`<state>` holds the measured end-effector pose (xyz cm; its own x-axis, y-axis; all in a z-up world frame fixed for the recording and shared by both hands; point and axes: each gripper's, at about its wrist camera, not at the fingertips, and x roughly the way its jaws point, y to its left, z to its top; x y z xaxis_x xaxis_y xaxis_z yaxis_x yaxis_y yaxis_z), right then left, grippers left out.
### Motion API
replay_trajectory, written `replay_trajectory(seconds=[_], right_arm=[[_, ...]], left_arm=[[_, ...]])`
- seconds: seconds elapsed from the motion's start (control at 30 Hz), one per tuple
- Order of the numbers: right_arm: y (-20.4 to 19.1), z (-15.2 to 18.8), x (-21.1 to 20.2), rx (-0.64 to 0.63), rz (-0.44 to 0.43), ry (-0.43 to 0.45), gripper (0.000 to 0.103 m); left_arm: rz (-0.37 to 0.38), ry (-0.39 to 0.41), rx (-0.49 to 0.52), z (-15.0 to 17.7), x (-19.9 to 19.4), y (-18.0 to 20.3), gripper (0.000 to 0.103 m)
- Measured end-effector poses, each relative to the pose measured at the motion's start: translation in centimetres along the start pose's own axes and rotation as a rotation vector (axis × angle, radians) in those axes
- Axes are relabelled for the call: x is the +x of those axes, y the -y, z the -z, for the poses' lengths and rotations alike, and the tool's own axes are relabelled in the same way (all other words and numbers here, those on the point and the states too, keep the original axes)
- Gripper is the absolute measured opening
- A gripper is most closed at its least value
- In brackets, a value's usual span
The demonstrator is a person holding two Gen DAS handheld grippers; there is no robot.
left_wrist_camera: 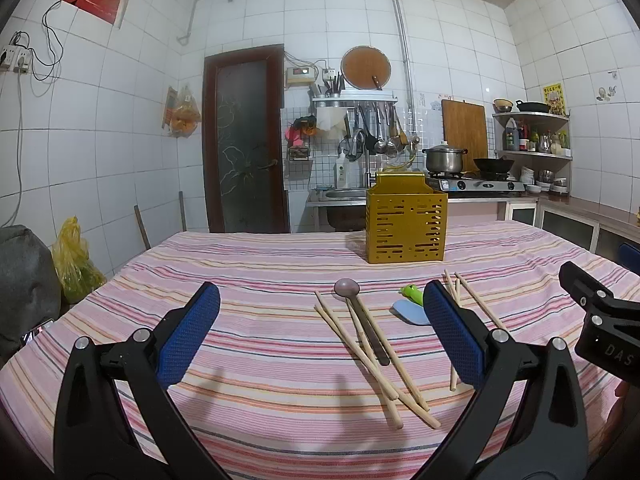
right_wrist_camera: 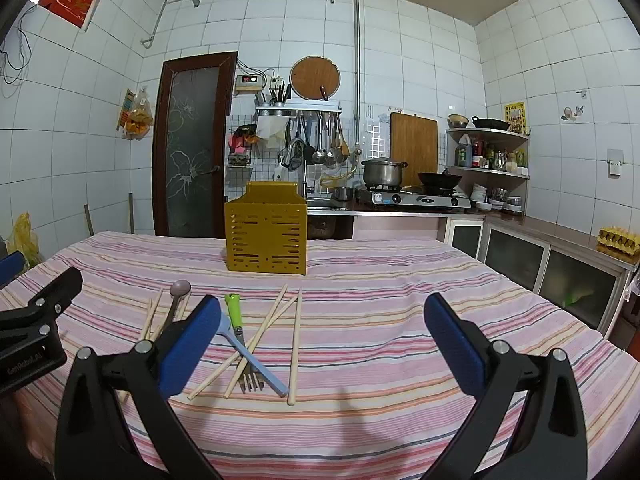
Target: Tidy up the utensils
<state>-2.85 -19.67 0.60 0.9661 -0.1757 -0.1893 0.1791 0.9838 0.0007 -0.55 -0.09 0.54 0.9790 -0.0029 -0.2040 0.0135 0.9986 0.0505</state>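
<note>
While spread to full width with nothing between the blue pads (left_wrist_camera: 192, 332), kept the left gripper (left_wrist_camera: 320, 296) low over the striped tablecloth (left_wrist_camera: 260, 264) and tipped slightly downward, probably to bring the loose utensils into line with the fingers. Matched this with the right gripper (right_wrist_camera: 323, 306): equally released, equally empty, same shallow tilt, stationed just beside the left one. Found directly ahead of the left gripper a crossed bundle of chopsticks (left_wrist_camera: 372, 360) with a spoon (left_wrist_camera: 346, 287) lying over it, bowl pointing away; judged the overlap to complicate any single pick, since lifting one stick would likely disturb the others. Found in front of the right gripper's left pad a second scatter of chopsticks (right_wrist_camera: 296, 344), a green-handled fork (right_wrist_camera: 240, 336) with tines toward the camera, and a light-blue utensil (right_wrist_camera: 256, 364) laid across the fork. Located the yellow slotted holder (right_wrist_camera: 266, 240) upright farther back on the cloth, well apart from both piles, open top upward and apparently empty, though interior not visible. Judged the task not yet started: all utensils flat on the cloth, none in the holder. Assessed the wide opening as preparation for a first pinch, most plausibly on an outlying, uncrossed chopstick.
</note>
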Motion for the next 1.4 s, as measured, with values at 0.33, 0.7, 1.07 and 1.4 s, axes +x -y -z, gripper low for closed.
replay_trajectory(seconds=[0.33, 0.7, 1.07, 1.4], right_arm=[[0.3, 0.1, -1.0, 0.002, 0.004, 0.013, 0.099], [0.5, 0.1, -1.1, -0.001, 0.004, 0.014, 0.099], [0.4, 0.1, -1.3, -0.006, 0.007, 0.017, 0.099], [0.5, 0.0, -1.4, -0.007, 0.007, 0.018, 0.099]], left_arm=[[-0.003, 0.003, 0.005, -0.1, -0.1, -0.1, 0.098], [-0.005, 0.011, 0.012, -0.2, -0.4, 0.3, 0.098], [-0.006, 0.016, 0.014, -0.2, -0.5, 0.3, 0.098], [-0.006, 0.015, 0.015, -0.2, -0.5, 0.4, 0.098]])
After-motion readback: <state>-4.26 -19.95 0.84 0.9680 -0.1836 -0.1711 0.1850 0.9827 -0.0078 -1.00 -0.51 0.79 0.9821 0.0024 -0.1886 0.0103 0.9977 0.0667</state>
